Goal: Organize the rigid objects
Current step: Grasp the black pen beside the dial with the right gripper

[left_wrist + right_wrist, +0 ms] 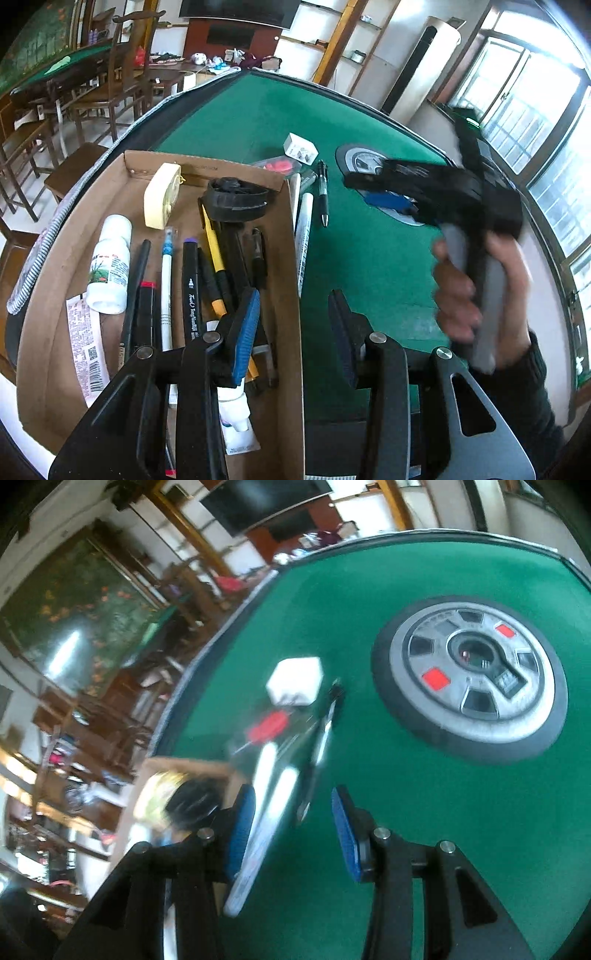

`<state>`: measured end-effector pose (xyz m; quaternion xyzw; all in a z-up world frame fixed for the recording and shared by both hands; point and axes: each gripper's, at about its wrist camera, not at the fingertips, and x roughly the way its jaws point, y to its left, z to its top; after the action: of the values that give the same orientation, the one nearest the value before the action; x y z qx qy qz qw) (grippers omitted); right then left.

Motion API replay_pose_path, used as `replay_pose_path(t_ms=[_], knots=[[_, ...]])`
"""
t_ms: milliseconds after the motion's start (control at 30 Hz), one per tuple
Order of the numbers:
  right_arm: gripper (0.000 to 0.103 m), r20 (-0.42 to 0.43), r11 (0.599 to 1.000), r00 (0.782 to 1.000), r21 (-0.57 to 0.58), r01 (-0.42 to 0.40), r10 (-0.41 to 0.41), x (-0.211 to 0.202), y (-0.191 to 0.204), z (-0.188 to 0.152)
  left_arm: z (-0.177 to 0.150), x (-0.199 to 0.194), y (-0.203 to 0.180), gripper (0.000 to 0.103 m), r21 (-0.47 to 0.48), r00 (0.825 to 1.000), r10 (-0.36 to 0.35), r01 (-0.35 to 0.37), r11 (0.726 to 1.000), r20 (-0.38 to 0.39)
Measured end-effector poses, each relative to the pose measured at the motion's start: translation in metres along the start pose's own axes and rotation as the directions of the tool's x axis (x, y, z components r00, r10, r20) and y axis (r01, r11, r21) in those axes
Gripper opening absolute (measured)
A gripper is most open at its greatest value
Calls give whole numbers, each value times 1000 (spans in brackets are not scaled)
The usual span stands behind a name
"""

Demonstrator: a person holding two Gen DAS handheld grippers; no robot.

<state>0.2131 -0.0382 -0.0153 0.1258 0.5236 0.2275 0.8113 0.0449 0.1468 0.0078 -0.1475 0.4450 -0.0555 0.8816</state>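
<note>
Both sets of jaws stood part open with nothing between the pads. My left gripper (291, 332) hung straddling the right wall of the cardboard box (291, 258): its left pad was over the box contents, its right pad over green felt (369, 258). Under and just ahead of the left pad lay the packed pens: a yellow pencil (214, 251), a black marker (192, 288), a white pen (167, 295), plus a white bottle (109, 266) further left and a cream round case (162, 195) at the far end. A white tube (236, 410) lay below the left pad, partly covered by the finger.

My right gripper (291, 827) sat over felt with two white markers (266, 812) running just inside its left pad, a black pen (321, 738) ahead between the pads, a white box (295, 681) and a red item (267, 725) beyond. The box corner was off to the left of the left pad.

The right wrist view was heavily motion-blurred; I couldn't identify the red item or read anything. In the left wrist view the right gripper (388, 184) and the hand (476, 288) holding it were smeared too.

Legible: the black marker read roughly "Touch"; the bottle label and barcode sticker (88, 354) were too small to read. The round table hub (469, 679) had markings I couldn't read.
</note>
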Motion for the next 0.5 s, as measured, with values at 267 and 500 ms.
replay_pose_path(t_ms=[267, 500], knots=[[37, -83, 995, 992, 8, 101, -100, 48, -3, 26, -1, 1, 4, 38, -2, 1000, -15, 15, 1000, -11], [21, -58, 971, 970, -70, 230, -234, 63, 14, 31, -2, 0, -1, 38, 11, 1000, -9, 9, 1000, -21]])
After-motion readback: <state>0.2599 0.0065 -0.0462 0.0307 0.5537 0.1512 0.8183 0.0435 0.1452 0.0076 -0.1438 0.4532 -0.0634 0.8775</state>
